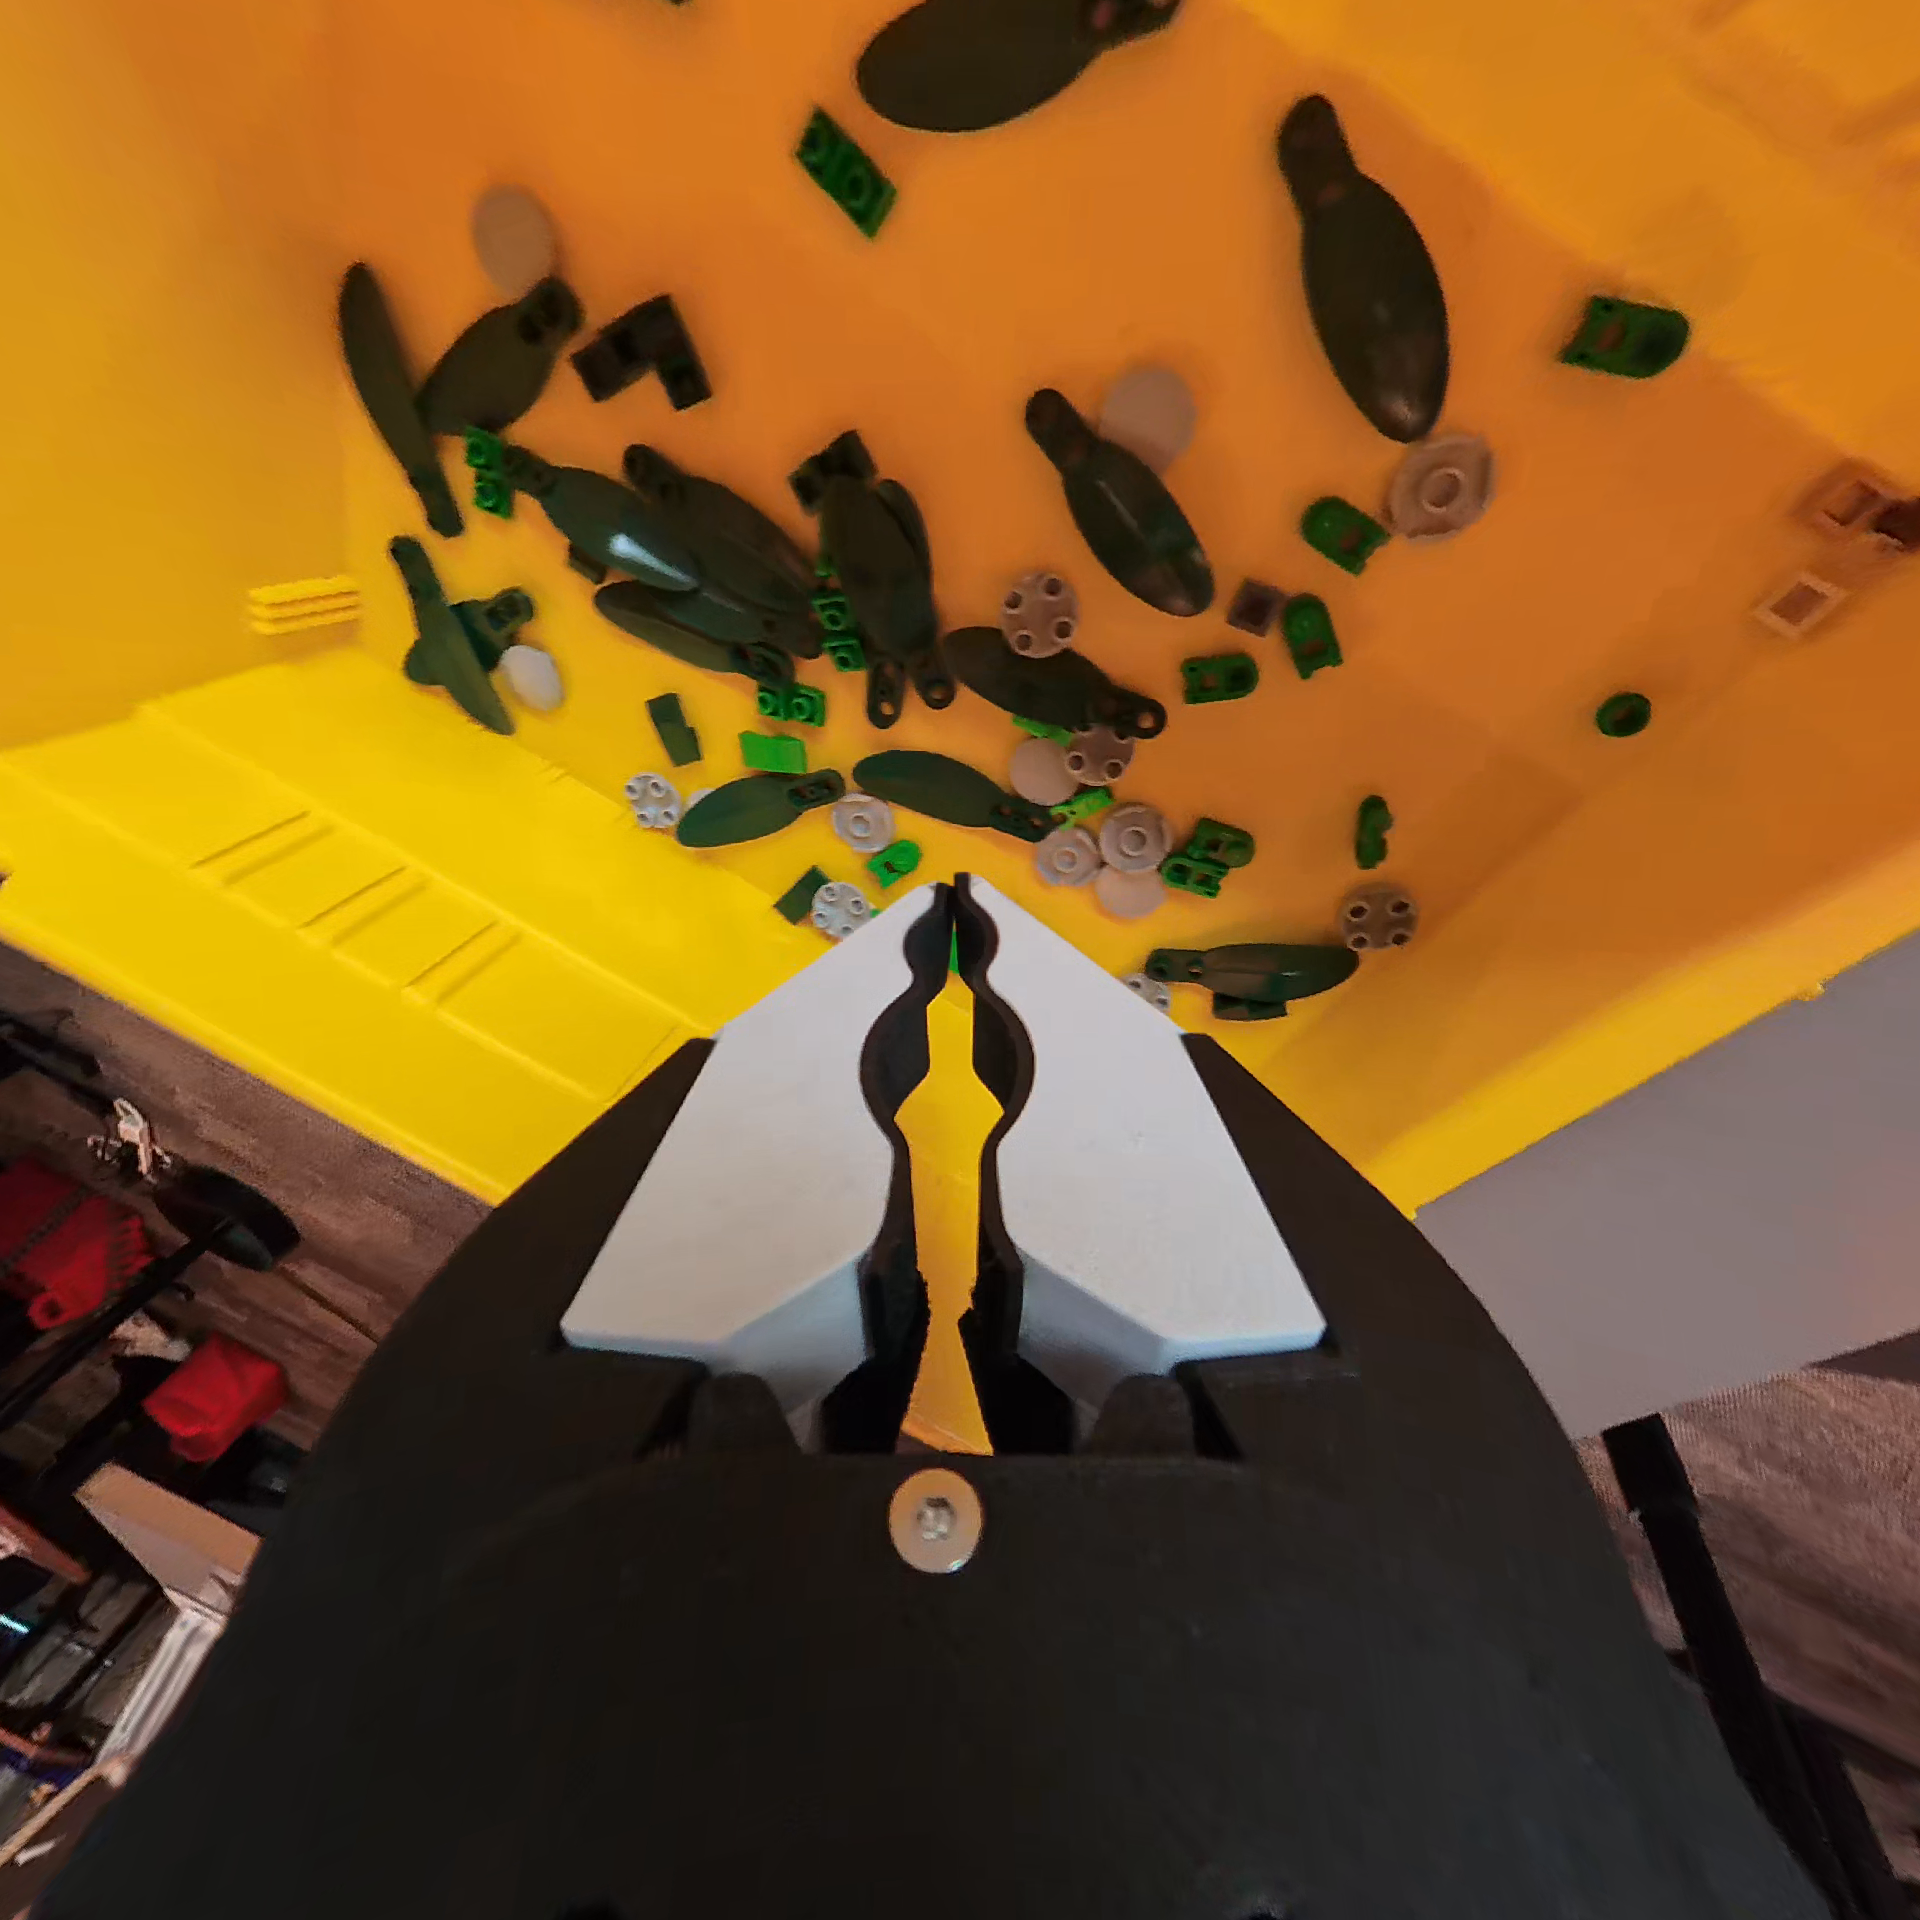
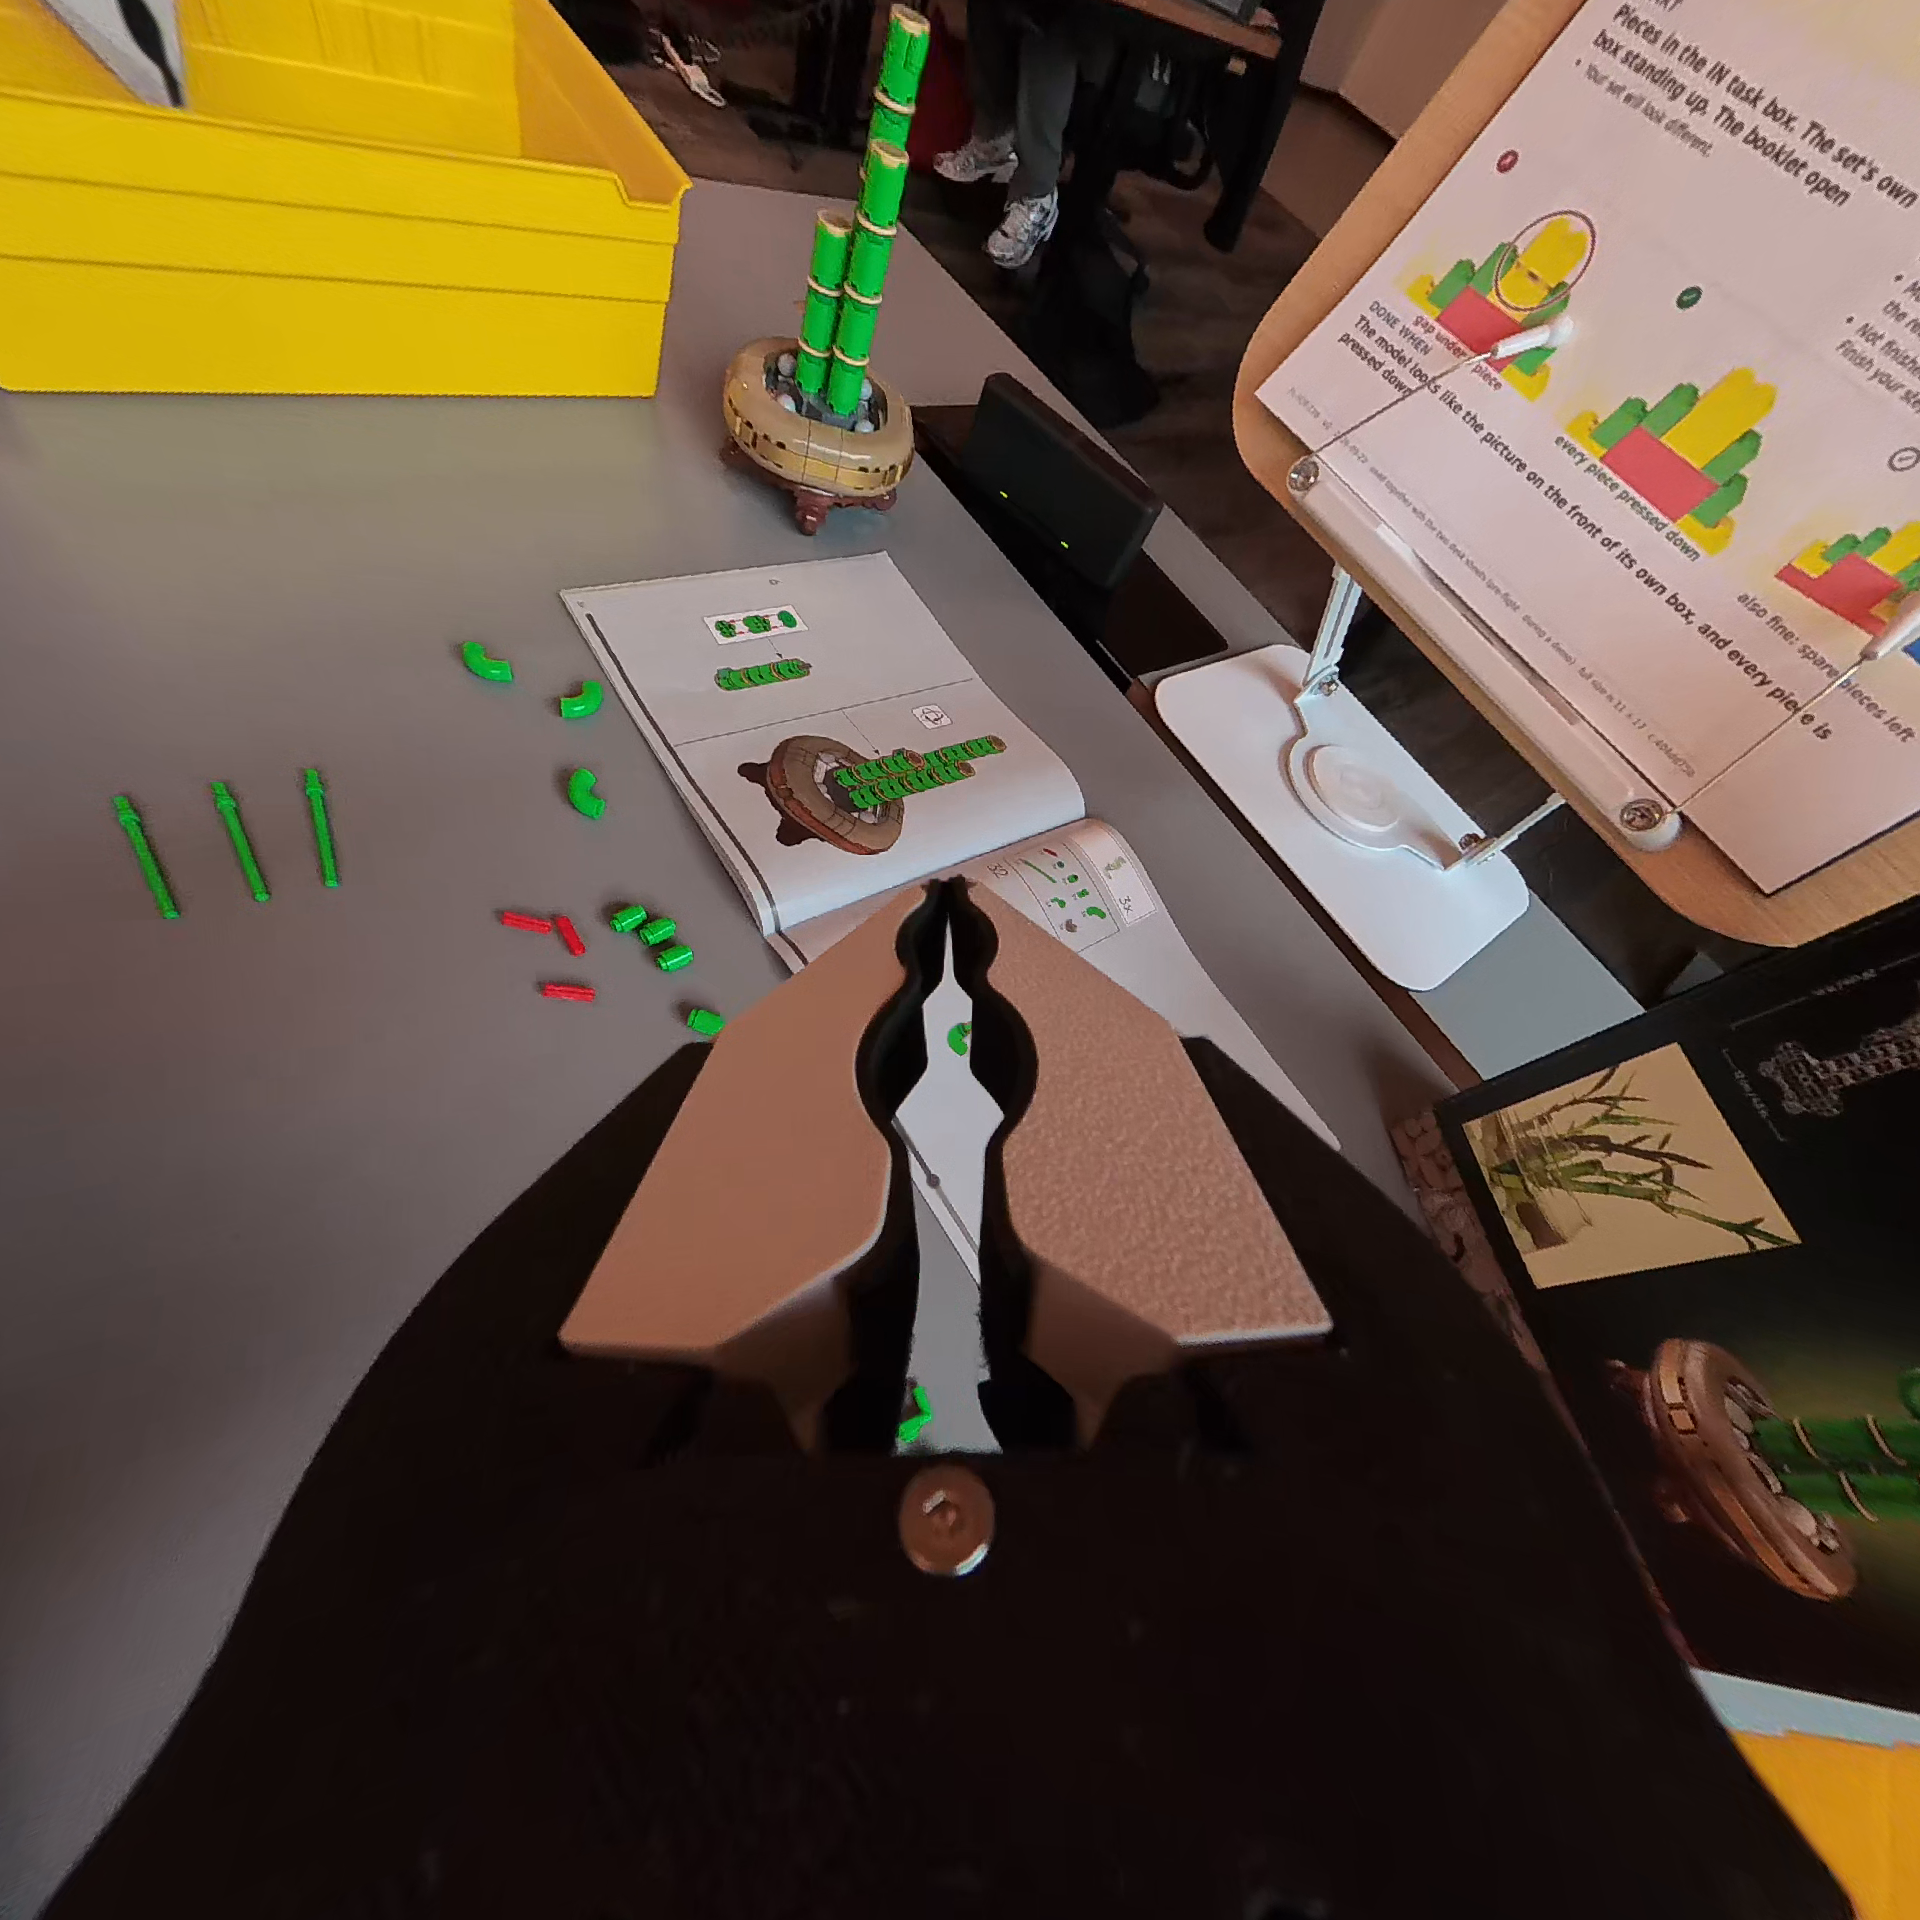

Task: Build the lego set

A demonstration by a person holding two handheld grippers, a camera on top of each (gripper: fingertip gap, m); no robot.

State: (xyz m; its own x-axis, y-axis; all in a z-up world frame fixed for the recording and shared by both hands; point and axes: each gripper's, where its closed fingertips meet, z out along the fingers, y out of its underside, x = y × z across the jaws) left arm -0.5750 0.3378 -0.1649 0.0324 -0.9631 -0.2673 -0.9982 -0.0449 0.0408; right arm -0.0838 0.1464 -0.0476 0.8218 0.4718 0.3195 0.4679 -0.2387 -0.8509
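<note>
In the left wrist view my white-fingered left gripper (image 1: 955, 896) is shut, tips low inside a yellow bin (image 1: 1091, 260). A green sliver shows in the gap behind the tips; I cannot tell if it is held. The bin holds several dark green leaf pieces (image 1: 1363, 272), grey round plates (image 1: 1440, 486) and small green bricks (image 1: 845, 171). In the right wrist view my tan-fingered right gripper (image 2: 951, 896) is shut and empty above the open instruction booklet (image 2: 831, 717). A bamboo model (image 2: 831, 395) stands upright in its tan pot. Three green axles (image 2: 241, 842) lie at the left.
Green elbow pieces (image 2: 486, 662), red pins (image 2: 527, 921) and small green cylinders (image 2: 655, 935) lie on the grey table (image 2: 260, 582). The yellow bin (image 2: 312, 260) stands at the back left. A sheet stand (image 2: 1351, 800), a black device (image 2: 1060, 488) and the set's box (image 2: 1714, 1403) crowd the right. The tips of one gripper are about 55 centimetres away from the tips of the other.
</note>
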